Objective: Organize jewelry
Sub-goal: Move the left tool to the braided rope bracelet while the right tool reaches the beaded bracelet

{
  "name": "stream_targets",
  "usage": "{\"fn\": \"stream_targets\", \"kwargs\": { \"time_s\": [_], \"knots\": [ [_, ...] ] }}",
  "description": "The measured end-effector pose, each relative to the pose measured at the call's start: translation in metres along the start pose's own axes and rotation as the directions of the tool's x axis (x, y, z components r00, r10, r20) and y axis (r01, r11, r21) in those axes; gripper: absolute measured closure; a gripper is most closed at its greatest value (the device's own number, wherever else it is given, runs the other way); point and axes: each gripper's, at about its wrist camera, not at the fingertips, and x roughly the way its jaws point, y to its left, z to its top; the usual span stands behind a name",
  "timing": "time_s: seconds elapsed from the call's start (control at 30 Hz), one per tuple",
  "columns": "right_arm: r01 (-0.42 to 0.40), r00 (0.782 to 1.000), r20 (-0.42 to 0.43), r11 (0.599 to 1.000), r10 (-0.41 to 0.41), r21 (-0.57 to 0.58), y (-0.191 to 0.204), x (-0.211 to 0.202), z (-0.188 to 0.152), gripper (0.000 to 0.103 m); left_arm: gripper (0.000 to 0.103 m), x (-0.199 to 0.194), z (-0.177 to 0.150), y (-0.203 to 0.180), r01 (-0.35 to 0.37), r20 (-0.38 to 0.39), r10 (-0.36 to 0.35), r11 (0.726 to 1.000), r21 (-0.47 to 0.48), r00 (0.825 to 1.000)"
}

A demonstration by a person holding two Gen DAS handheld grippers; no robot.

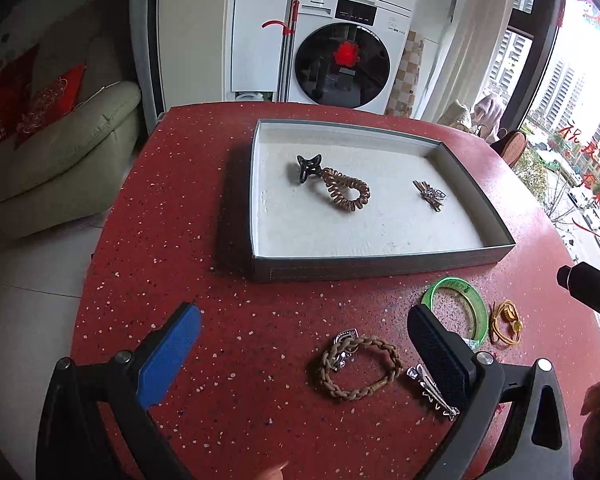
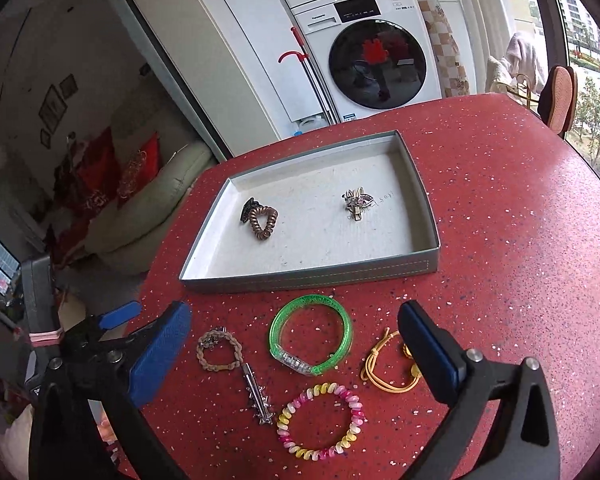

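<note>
My right gripper (image 2: 296, 344) hangs wide open and empty over the worktop (image 2: 500, 220), with the green bangle (image 2: 310, 334) lying flat directly between and just ahead of its fingers. The tray (image 2: 308, 276) sits just beyond it. My left gripper (image 1: 304, 344), also open, hovers nearer the braided bracelet (image 1: 360, 368) (so the bangle suits the right).

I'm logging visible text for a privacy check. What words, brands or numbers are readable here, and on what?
"Panasonic": the brand mark on the washing machine, small, read with some doubt.
Red characters on the window: too distorted to read.
Handwriting on the tray floor: too faint.
Washer panel markings: too small.
</note>
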Motion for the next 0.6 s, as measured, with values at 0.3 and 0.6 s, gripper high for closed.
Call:
{"fn": "stream_targets", "kwargs": {
  "time_s": [0.3,0.6],
  "knots": [
    [0.010,0.995,-0.103,0.999,-0.007,0.032,-0.009,-0.006,-0.038,0.000,0.000,0.000,-0.033,0.007,-0.031,-0.023,0.031,0.999,-0.030,0.999],
    [0.104,0.978,-0.187,0.994,-0.095,0.039,-0.022,-0.002,-0.078,0.000,0.000,0.010,-0.051,0.006,-0.029,-0.073,0.025,0.998,-0.053,0.997]
  ]
}}
